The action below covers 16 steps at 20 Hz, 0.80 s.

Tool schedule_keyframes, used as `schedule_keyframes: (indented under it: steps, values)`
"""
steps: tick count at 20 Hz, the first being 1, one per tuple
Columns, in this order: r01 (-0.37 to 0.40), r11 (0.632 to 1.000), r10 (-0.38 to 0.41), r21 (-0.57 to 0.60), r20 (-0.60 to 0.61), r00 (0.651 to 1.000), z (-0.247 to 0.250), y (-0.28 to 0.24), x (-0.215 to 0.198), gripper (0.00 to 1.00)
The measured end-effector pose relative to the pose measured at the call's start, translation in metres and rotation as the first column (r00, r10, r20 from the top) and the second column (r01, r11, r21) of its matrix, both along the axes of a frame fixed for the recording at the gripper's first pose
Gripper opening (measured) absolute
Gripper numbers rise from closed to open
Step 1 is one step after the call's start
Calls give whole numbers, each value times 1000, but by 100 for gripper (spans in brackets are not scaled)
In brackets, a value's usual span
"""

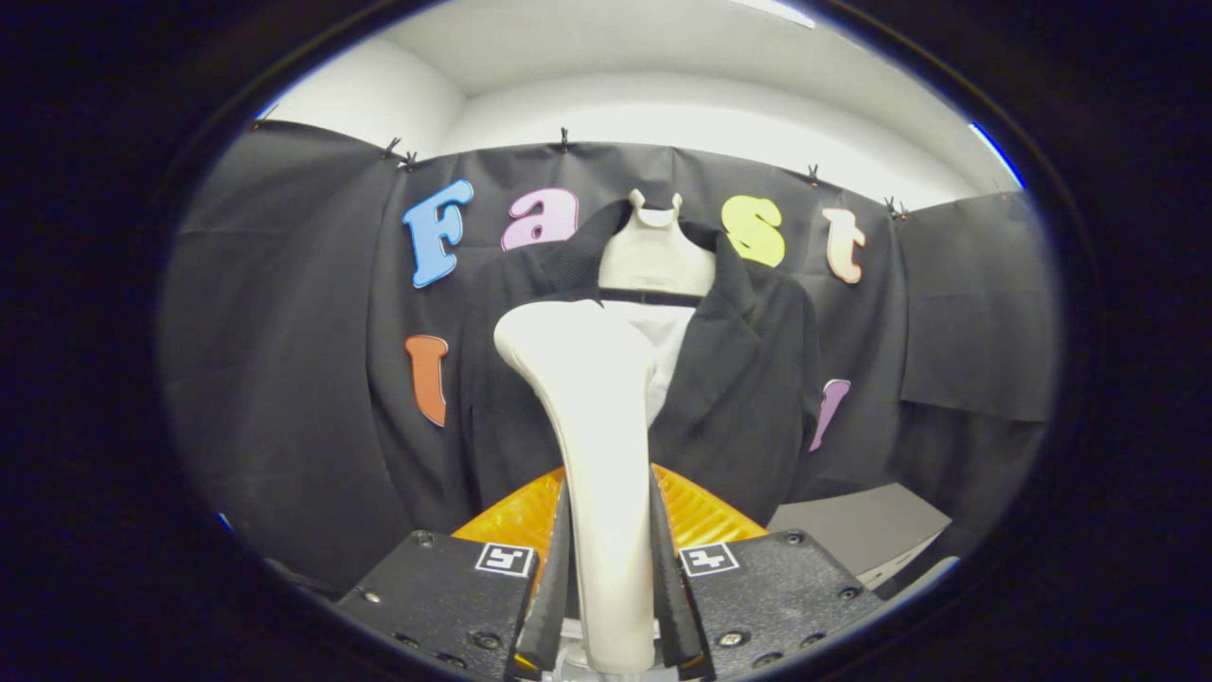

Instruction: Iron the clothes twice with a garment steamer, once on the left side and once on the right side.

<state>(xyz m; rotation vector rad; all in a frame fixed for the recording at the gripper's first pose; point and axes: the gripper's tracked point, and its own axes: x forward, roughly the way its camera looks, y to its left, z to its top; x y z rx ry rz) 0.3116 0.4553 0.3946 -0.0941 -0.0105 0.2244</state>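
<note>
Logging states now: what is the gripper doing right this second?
Gripper: jaws closed on the garment steamer, its head raised toward the dark jacket.

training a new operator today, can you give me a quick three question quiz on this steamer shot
1. True or false: the gripper has its fingers closed on the white garment steamer.
2. Which garment hangs beyond the steamer head? A) red towel B) dark jacket C) blue jeans
3. Fill in: the jacket hangs on a pale ____ against the booth wall.

Key:
1. True; both fingers press its handle.
2. B
3. mannequin bust
</note>
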Motion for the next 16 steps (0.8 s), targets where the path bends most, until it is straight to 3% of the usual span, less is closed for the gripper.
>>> schedule_keyframes:
  steps: [7, 16]
  values:
    - [40, 998, -38, -56, 35, 999, 27, 40, 22, 42]
    - [86, 990, -86, -114, 3, 996, 5, 54, 45, 43]
